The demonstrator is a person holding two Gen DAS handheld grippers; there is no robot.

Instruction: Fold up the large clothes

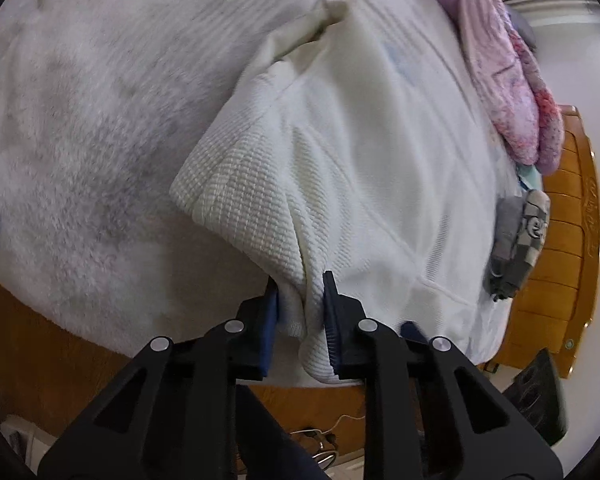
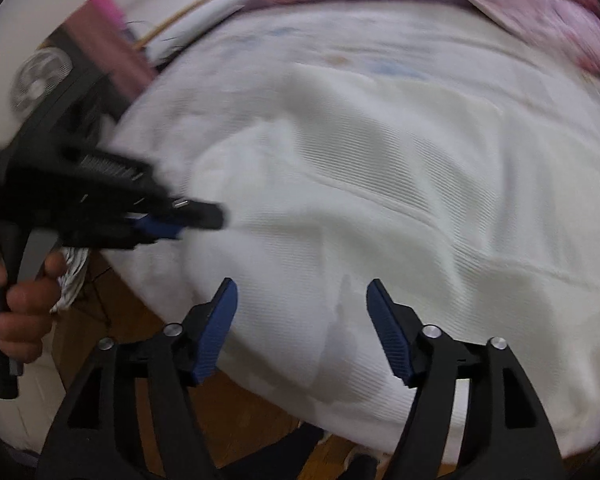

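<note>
Two grippers, one hold: my left gripper pinches the white garment by its near edge on the bed, while my right gripper hangs spread and empty above it. I should grab the matching corner before lifting.

Pink fuzzy blanket heaped beside a wooden headboard (fan beyond).

No readable text anywhere (the headboard carving seems purely ornamental).
</note>
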